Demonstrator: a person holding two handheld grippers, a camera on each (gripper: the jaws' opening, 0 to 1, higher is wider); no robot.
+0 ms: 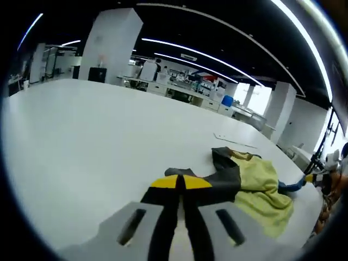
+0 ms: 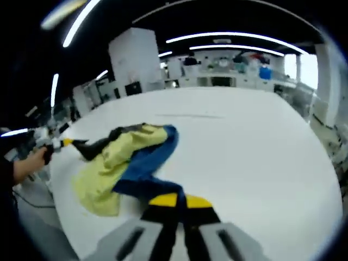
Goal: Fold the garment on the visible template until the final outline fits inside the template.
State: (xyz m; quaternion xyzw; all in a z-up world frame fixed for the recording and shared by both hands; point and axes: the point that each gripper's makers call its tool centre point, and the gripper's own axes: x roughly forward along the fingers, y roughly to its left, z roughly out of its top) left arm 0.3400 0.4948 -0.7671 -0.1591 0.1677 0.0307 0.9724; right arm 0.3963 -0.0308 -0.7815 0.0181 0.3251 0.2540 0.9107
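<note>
The garment lies bunched on the white table point(image 1: 81, 141), near its edge. It has a pale yellow body point(image 1: 261, 190), a dark grey part point(image 1: 225, 174) and a blue part point(image 2: 144, 166). My left gripper point(image 1: 180, 181) is shut on the dark grey end. In the right gripper view the left gripper point(image 2: 66, 142) shows at the far left, held by a hand point(image 2: 27, 163). My right gripper point(image 2: 180, 200) is shut on the blue end and appears as yellow tips point(image 1: 311, 178) in the left gripper view. A faint template outline point(image 1: 234, 140) point(image 2: 187, 115) lies on the table beyond the garment.
The white table top point(image 2: 261, 152) stretches wide past the garment. Its edge point(image 2: 60, 217) runs close under the garment's near side. Benches, pillars point(image 1: 109, 46) and shelving stand far behind, with a blue container point(image 1: 227, 100) among them.
</note>
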